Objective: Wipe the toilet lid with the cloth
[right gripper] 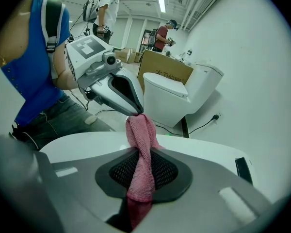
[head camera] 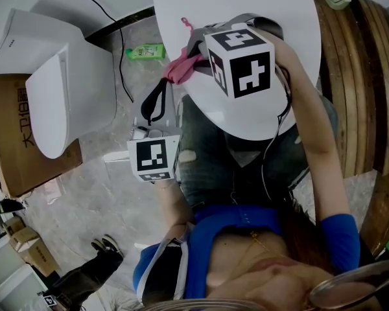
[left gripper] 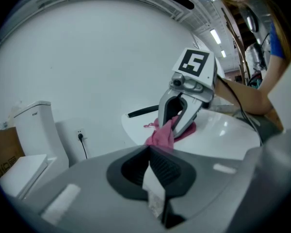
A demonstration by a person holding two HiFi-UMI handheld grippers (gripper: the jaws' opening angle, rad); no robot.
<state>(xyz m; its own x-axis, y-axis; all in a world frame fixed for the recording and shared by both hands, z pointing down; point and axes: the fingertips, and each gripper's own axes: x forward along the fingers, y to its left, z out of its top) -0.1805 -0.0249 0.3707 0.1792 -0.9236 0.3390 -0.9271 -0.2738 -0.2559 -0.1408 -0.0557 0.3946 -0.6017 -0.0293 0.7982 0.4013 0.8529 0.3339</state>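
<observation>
One round white table point(head camera: 246, 5) stood beside one white ceramic toilet point(head camera: 84, 76), whose lid point(head camera: 48, 109) was down, with one brown cardboard box point(head camera: 13, 128) behind it. Two grippers met over the table's edge. The right gripper point(right gripper: 138, 153) was clamped on the single pink woven cloth point(right gripper: 140, 135). The left gripper point(left gripper: 149, 152) had its jaws together, pinching the cloth's other end at their tips. One green bottle point(head camera: 144, 52) lay on the floor.

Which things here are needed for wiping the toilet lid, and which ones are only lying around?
For the job:
- pink cloth, gripped by the right gripper and the left gripper
- toilet lid, closed

Just lying about:
- green bottle on the floor
- cardboard box
- round white table
- black shoes
</observation>
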